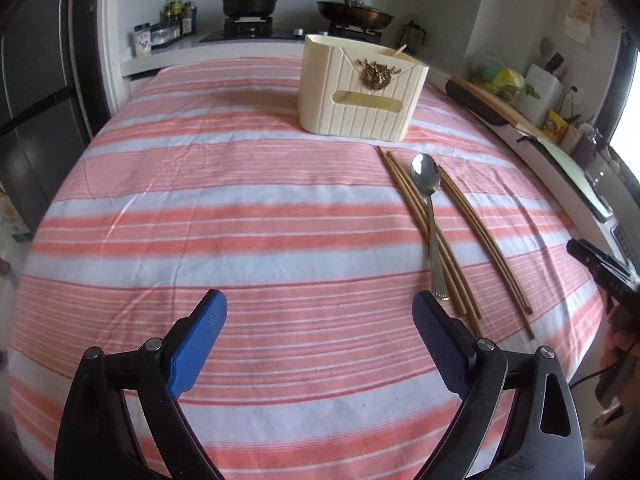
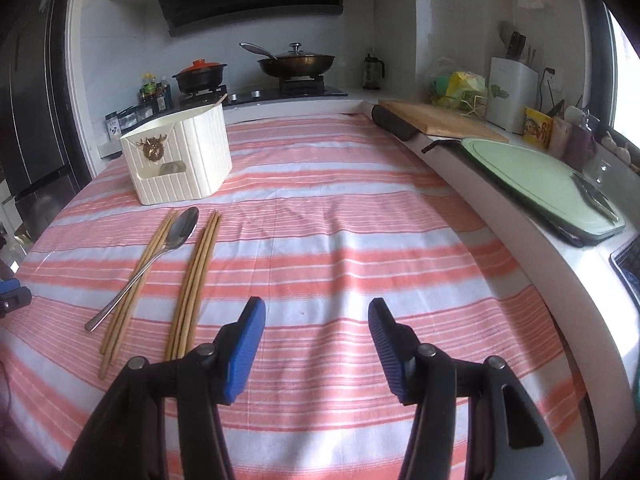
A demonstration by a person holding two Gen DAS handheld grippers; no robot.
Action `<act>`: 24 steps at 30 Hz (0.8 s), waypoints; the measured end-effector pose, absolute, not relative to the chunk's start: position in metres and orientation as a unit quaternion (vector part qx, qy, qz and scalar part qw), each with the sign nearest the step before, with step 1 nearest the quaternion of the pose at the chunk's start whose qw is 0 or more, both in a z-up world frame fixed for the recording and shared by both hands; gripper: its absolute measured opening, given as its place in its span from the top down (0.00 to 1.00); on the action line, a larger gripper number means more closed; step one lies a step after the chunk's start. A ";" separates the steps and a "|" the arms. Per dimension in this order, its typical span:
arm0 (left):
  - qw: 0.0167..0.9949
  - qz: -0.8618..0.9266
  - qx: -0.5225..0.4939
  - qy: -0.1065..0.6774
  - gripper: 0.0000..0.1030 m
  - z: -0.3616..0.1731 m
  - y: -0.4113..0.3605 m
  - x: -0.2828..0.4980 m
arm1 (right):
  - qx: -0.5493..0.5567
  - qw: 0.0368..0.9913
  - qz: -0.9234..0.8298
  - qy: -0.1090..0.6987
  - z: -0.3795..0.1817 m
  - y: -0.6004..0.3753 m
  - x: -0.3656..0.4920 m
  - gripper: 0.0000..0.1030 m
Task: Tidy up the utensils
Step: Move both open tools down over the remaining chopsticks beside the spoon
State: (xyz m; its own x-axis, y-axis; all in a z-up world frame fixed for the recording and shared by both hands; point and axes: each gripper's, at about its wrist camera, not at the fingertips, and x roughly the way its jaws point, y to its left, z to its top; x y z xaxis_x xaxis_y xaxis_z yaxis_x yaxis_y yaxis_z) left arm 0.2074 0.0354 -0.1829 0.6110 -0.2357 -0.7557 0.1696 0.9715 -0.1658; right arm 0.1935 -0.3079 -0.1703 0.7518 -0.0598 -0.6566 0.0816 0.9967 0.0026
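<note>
A cream ribbed utensil holder [image 1: 360, 92] with a brass ornament stands at the far side of the striped cloth; it also shows in the right wrist view [image 2: 180, 160]. In front of it lie a steel spoon [image 1: 429, 208] [image 2: 160, 256] across one pair of wooden chopsticks [image 1: 424, 224] [image 2: 136, 276], and a second pair [image 1: 484, 240] [image 2: 196, 280] beside them. My left gripper [image 1: 320, 312] is open and empty, left of the spoon's handle. My right gripper [image 2: 316, 316] is open and empty, right of the chopsticks.
The table wears a pink and white striped cloth [image 1: 240, 216]. A white counter [image 2: 520, 216] runs along the right with a wooden board [image 2: 436, 120] and a green cutting board [image 2: 536, 176]. A stove with pots [image 2: 296, 64] is behind.
</note>
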 end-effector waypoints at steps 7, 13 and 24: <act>0.891 -0.125 -0.018 0.435 0.08 -0.189 0.014 0.210 | 0.038 0.927 0.009 0.373 -0.183 -0.289 0.197 0.47; 0.893 -0.140 0.000 0.429 0.08 -0.186 0.000 0.234 | 0.041 0.917 0.046 0.394 -0.189 -0.274 0.205 0.65; 0.882 -0.131 0.010 0.453 0.08 -0.216 -0.034 0.314 | 0.058 0.913 0.063 0.398 -0.190 -0.270 0.210 0.69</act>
State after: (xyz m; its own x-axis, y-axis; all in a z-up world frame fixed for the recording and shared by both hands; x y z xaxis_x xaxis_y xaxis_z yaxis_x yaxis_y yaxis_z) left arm 0.3144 -0.0341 -0.2157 0.5544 -0.2219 -0.8022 0.2404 0.9654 -0.1009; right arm 0.2096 -0.2698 -0.1895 0.6755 0.1606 -0.7196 -0.0687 0.9855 0.1554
